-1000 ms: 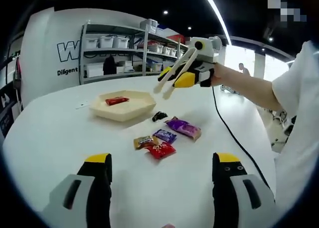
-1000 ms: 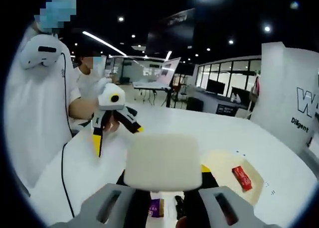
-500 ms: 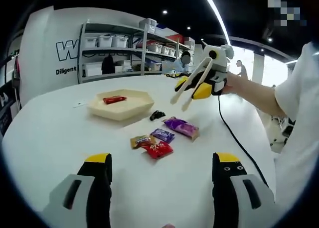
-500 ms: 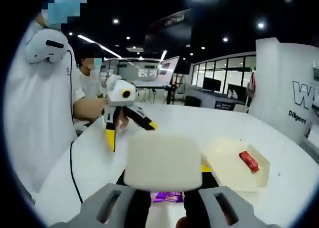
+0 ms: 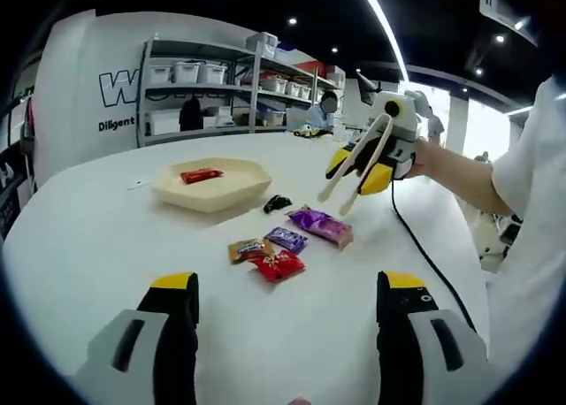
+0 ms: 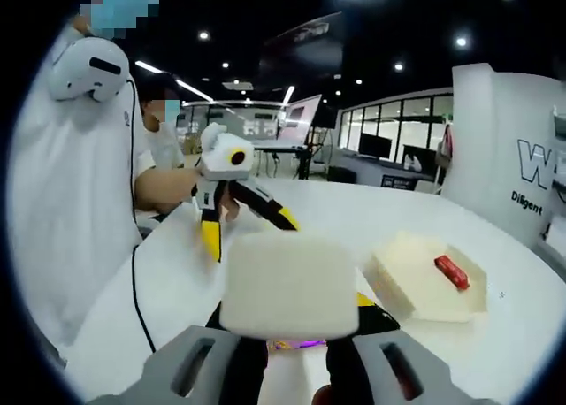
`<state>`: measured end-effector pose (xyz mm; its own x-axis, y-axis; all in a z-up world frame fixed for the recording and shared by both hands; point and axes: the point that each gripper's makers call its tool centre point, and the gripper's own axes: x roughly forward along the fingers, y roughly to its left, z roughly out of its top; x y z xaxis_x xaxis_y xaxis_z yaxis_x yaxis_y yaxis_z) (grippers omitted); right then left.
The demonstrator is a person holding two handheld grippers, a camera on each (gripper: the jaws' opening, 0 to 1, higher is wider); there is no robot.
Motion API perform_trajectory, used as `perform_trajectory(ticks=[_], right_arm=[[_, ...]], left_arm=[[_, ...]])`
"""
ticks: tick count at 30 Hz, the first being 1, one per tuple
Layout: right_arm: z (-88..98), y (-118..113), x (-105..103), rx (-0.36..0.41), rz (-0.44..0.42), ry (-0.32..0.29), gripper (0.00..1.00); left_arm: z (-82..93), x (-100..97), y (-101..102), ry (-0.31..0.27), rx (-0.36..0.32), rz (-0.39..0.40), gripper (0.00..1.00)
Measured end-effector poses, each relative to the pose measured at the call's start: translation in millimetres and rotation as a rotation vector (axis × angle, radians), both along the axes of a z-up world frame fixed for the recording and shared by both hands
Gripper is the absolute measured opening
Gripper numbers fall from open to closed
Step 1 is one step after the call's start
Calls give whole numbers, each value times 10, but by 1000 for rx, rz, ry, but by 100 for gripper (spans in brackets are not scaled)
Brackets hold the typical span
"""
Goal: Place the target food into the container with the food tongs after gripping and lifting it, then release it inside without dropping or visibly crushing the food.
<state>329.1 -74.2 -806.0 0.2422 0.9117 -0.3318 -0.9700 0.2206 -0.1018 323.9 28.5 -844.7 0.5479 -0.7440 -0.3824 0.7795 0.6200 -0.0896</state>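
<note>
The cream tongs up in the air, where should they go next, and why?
Probably down toward the purple snack packet. The cream plastic tongs, clamped in the right gripper, hang open and empty above the white table, close to that packet. The beige hexagonal tray already holds one red packet, so another snack likely needs picking up.
</note>
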Motion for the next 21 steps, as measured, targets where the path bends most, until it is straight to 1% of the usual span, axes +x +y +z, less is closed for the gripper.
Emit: perform_trajectory(ticks=[2,10,11,13,17,18,19,21], right_arm=[[-20,13,-41,3,-2,7,18],[-58,46,-64,-6,-8,6,18],[-49,69,-69,-10,-14,-5,18],[-56,75,-63,-8,-24,6,18],[-100,92,-81,-26,-32,0,18],[-127,89,-68,-38,-51,7,18],[-136,99,-73,-45,-54,-1,18],[-128,116,-86,-41,-61,2,18]], left_arm=[[-8,3,0,1,1,-1,80],[0,6,-4,-6,-4,-3,80],[-11,5,5,-4,-2,-2,80],[-16,3,6,-3,-1,-3,80],[-15,5,4,-3,-3,-3,80],[-18,4,2,-2,-3,-4,80],[-20,4,0,-2,-2,-4,80],[-21,4,-3,-1,-3,-5,80]])
